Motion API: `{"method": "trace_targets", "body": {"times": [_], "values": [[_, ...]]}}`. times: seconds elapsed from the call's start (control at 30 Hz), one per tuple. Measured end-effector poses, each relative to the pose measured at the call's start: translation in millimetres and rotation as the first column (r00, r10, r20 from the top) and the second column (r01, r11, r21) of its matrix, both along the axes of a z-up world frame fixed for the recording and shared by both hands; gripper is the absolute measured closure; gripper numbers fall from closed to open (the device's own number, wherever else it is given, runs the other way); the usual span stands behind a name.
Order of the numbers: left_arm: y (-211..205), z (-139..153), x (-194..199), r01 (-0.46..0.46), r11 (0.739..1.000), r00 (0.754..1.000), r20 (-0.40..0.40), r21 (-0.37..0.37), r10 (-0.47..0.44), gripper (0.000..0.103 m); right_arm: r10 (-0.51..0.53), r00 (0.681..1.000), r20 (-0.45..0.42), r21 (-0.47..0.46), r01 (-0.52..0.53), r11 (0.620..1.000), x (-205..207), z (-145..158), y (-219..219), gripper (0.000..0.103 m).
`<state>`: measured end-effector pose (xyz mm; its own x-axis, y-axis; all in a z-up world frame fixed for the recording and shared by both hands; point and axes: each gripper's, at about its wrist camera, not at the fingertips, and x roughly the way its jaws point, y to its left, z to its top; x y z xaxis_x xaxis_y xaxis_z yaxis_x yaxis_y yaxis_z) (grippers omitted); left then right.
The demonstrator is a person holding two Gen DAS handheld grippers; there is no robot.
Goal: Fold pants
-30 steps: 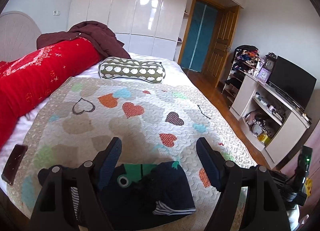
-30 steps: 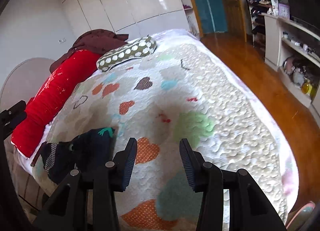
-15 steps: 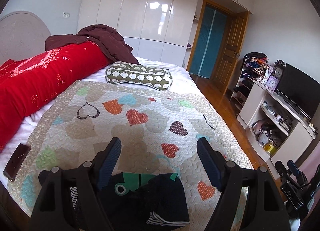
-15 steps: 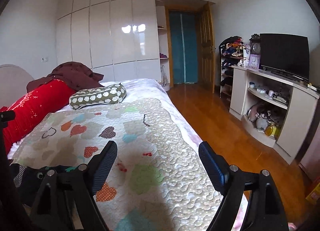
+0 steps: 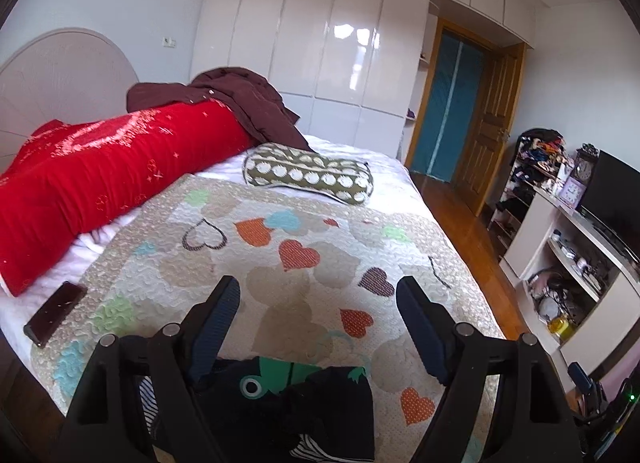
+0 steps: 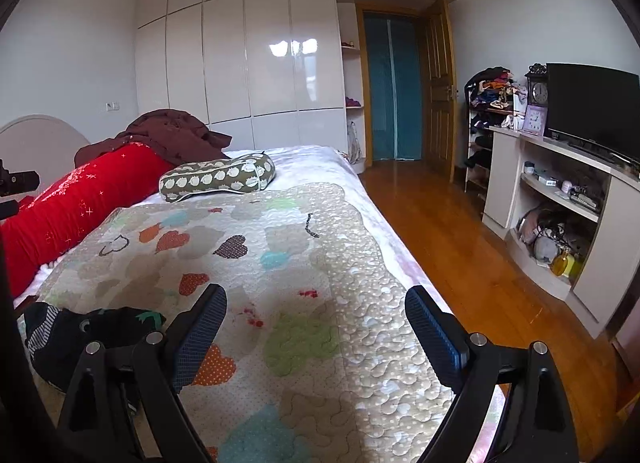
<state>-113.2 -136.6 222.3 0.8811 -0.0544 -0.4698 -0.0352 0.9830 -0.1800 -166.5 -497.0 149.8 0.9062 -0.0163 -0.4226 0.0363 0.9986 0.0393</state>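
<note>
Since a second ago you have raised both grippers: each view now takes in more of the room, and the pants sit lower in the left view. Your left gripper hangs above them with its fingers spread wide, holding nothing. Your right gripper is spread just as wide, over bare quilt to the right of the pants.

The left view alone shows the dark phone lying on the white sheet by the quilt's left edge. The right view alone shows the pants whole, and the wood floor running along the bed's right side.

The pants lie in a crumpled dark heap at the quilt's near left corner, green patch facing up. Which way the waist or legs point cannot be told. Beyond them the quilt lies bare as far as the spotted pillow.
</note>
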Motion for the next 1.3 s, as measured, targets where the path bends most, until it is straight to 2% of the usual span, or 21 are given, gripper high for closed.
{"method": "trace_targets", "body": {"times": [0.07,0.17,0.33,0.6,0.77,0.9,1.07,1.2,1.3], "values": [[6.5,4.3,-5.2,-0.040,0.999,0.999,0.023,-0.003,0.040,0.013,0.010,1.000,0.002,0.007,-0.010,1.000,-0.7,2.2,2.8,0.009],[21.8,7.5,-13.7,-0.110,0.994,0.992,0.052,-0.016,0.111,0.007,0.026,0.999,-0.040,0.033,-0.025,0.999,3.8,0.2,5.4,0.009],[39.4,7.3,-17.3,-0.143,0.989,0.989,0.043,-0.035,0.144,0.005,0.038,0.997,-0.066,0.042,-0.035,0.999,1.4,-6.8,11.5,0.009],[54.5,-5.8,-8.5,-0.089,0.995,0.996,-0.003,-0.044,0.088,0.005,0.071,0.992,-0.106,0.027,-0.069,0.997,2.7,-9.3,35.4,0.009],[83.1,-7.5,-18.0,-0.120,0.992,0.991,0.051,-0.031,0.121,0.005,0.153,0.978,-0.140,-0.026,-0.158,0.987,13.2,-6.4,76.4,0.009],[133.8,-8.3,-24.8,-0.188,0.981,0.978,0.086,-0.044,0.191,0.001,0.230,0.958,-0.170,-0.092,-0.248,0.964,24.5,-5.4,121.8,0.009],[218.6,-28.2,-42.7,-0.289,0.955,0.956,0.028,-0.062,0.291,0.001,0.368,0.893,-0.260,-0.048,-0.393,0.918,48.1,-8.2,186.3,0.009],[297.0,-61.2,-71.6,-0.413,0.902,0.911,-0.072,-0.128,0.406,0.001,0.458,0.828,-0.322,0.010,-0.481,0.876,66.2,-15.4,248.7,0.010],[351.3,-93.8,-95.1,-0.502,0.848,0.862,-0.176,-0.170,0.475,0.001,0.525,0.757,-0.388,0.053,-0.550,0.833,82.4,-27.6,302.3,0.010]]}}
